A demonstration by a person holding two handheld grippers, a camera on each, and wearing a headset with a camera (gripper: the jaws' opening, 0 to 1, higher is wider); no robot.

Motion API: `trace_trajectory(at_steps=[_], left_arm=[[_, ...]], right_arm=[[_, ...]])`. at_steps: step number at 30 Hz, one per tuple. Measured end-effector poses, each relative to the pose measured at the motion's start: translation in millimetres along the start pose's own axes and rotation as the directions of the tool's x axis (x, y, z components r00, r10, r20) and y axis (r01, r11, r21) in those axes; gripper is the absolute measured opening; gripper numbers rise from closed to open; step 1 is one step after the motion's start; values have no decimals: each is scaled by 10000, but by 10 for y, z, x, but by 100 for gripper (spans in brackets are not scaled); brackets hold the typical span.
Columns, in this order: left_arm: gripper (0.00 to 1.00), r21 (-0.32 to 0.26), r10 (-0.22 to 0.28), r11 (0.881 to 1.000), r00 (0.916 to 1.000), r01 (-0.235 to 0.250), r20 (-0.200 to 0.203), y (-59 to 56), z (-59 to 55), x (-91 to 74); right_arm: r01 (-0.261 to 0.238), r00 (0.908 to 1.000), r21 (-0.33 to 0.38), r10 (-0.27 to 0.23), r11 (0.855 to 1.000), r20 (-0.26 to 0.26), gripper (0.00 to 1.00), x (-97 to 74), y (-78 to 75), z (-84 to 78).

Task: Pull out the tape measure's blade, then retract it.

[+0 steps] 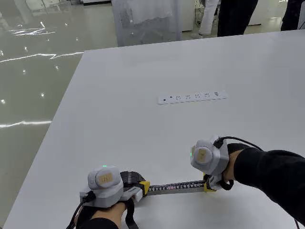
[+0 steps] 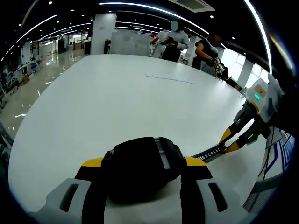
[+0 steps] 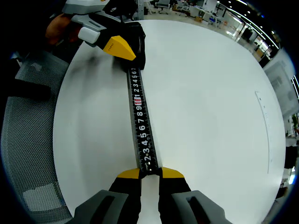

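Nearest, at the table's (image 1: 143, 71) near edge in the head view, the grey left gripper (image 1: 141, 186) with yellow tips is clamped on the black rounded tape measure case (image 1: 131, 178). The hand holding it sits at the frame's bottom. From the case the narrow numbered metal blade (image 1: 176, 186) lies flat along the near edge, long axis left to right. It reaches the right gripper (image 1: 208, 187), which pinches its end. A black-sleeved forearm (image 1: 271, 171) reaches in from the right, with that gripper angled down onto the table. A flat white power strip (image 1: 193, 97) lies well apart, toward the table's middle.

In the left gripper view, both jaws hug the case's sides. The blade leaves the case to the right, toward the other gripper's yellow tips.

In the right gripper view, the jaws are closed on the blade's end. The blade points straight away, numerals rising past a red 10, to the case at the left gripper.
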State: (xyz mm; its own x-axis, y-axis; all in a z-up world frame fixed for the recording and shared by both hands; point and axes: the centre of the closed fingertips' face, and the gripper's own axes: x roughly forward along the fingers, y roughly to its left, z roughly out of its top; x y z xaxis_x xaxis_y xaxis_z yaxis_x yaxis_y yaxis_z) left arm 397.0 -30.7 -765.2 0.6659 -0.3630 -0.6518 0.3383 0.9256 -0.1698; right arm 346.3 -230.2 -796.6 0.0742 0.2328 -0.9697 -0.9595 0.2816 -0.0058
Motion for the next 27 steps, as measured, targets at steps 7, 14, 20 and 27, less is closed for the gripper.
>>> trace_trajectory(at_steps=[7,14,20,27], left_arm=[[59,1,7,10000,10000,-7,-29,-4,-5,-1],[59,6,12,10000,10000,-12,-29,-5,-8,-3],[59,-3,15,10000,10000,-15,-64,-2,-10,4],[59,3,3,10000,10000,-3,-75,-5,-8,2]], right_arm=[[21,10000,52,-21,10000,29,8,5,4,19],[-26,10000,50,25,10000,70,8,13,5,39],[-31,10000,-7,31,10000,29,8,23,10,55],[-16,10000,12,16,10000,75,8,26,11,71]])
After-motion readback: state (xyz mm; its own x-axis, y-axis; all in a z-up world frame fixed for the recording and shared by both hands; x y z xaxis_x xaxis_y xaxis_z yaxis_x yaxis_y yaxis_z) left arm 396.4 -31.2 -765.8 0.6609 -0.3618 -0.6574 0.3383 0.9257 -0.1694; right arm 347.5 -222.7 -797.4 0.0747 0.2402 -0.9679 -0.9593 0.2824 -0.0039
